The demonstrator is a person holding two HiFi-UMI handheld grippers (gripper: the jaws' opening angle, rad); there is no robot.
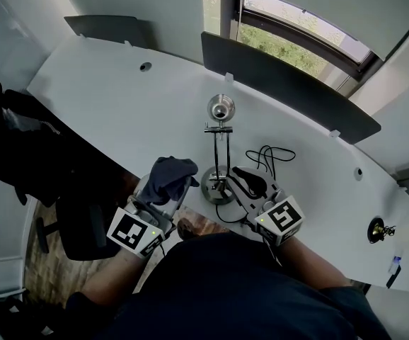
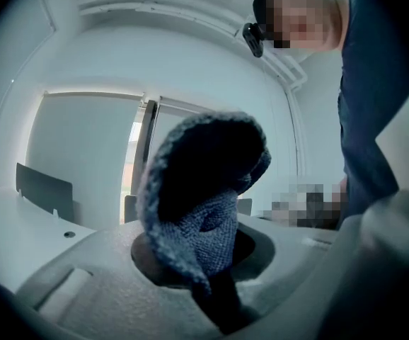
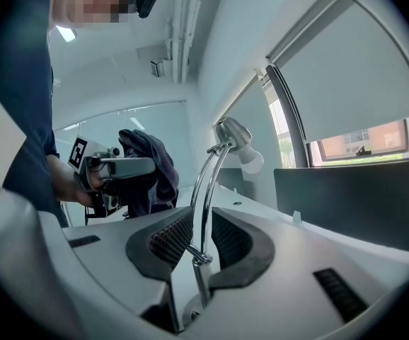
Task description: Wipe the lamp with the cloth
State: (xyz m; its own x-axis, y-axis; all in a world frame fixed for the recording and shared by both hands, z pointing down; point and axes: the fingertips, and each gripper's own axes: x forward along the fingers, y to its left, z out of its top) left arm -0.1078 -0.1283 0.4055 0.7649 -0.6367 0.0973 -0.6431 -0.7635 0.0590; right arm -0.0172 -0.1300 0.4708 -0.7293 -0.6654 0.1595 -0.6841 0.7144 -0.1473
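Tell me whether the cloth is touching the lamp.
No; the right gripper view shows the cloth off to one side of the lamp, with open space between them.

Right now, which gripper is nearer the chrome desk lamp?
Right. The right gripper clasps the chrome desk lamp by its stem; the left gripper, holding the dark blue cloth, sits to the left of its base.

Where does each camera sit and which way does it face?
Head view: on the head, steeply down at desk, lamp, left gripper, right gripper; forearms, torso show.
Left gripper view: on the left gripper, tilted upward along jaws shut on the cloth; torso at right.
Right gripper view: on the right gripper, along jaws closed on the lamp stem; arm at left.
Shared: head and right gripper views both show lamp and cloth.
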